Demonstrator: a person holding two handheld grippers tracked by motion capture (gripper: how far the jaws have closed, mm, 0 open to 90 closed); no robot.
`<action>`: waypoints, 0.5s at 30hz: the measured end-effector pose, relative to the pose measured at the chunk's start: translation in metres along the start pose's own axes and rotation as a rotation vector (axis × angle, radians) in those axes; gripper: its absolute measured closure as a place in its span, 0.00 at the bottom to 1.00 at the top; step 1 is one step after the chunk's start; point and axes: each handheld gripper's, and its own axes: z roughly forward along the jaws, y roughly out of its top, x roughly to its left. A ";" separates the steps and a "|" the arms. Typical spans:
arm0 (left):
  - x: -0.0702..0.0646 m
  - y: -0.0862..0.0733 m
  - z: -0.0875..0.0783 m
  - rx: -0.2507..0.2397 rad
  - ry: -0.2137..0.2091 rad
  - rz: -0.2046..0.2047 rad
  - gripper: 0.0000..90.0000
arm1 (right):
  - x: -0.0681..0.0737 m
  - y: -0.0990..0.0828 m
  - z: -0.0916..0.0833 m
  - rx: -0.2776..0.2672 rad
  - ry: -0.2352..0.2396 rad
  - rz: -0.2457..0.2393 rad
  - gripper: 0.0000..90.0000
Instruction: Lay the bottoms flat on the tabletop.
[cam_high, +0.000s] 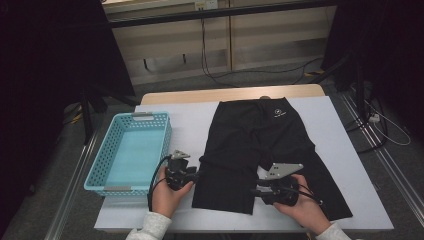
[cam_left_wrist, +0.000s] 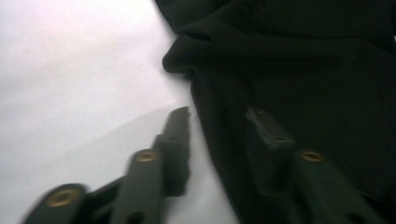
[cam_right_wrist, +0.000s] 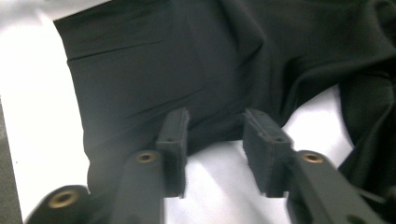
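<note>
Shorts (cam_high: 252, 145) spread flat for folding, basket (cam_high: 100, 172) left. Left gripper (cam_high: 192, 176) parted astride the left leg's edge; right gripper (cam_high: 256, 191) parted, empty, by the near hem.

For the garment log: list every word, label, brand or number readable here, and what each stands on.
No text can be read.
Black shorts: a small white logo with a line of print by the waistband, too small and blurred to read.
Turquoise basket: pale tabs on its end rims, no legible print.
Both gripper views: nothing written on the fabric or the white table cover.
</note>
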 end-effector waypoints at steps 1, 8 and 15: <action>0.000 0.000 0.000 0.007 -0.005 -0.002 0.75 | 0.001 -0.001 0.000 0.000 0.006 -0.005 0.68; 0.001 0.001 0.000 0.036 -0.024 -0.008 0.96 | 0.004 -0.002 0.011 0.034 0.004 0.003 0.77; 0.001 0.001 0.000 0.048 -0.040 -0.025 0.99 | 0.006 -0.001 0.014 0.028 0.036 0.015 0.99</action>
